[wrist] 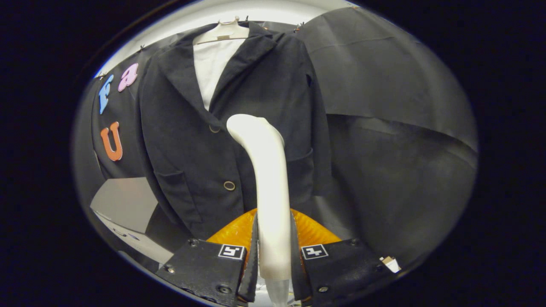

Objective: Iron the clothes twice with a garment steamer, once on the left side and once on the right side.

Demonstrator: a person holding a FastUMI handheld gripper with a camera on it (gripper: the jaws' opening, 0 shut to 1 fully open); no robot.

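White garment steamer (268, 187) upright, clamped between tool (273, 251) fingers, curved head up against dark jacket (204, 140) hanging buttoned on hanger (224, 32), white lining showing.

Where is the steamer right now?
The steamer stands clamped between the gripper fingers, its head up against the front of the dark jacket.

The garment steamer (268, 187) stands upright between the two fingers of the gripper (273, 264) — both press on its handle — and its head curves forward at the top. Beyond it hangs the jacket (192, 140) on a hanger (224, 32), a shirt (211, 64) inside the open collar, the steamer head before the jacket's front — near its buttons.
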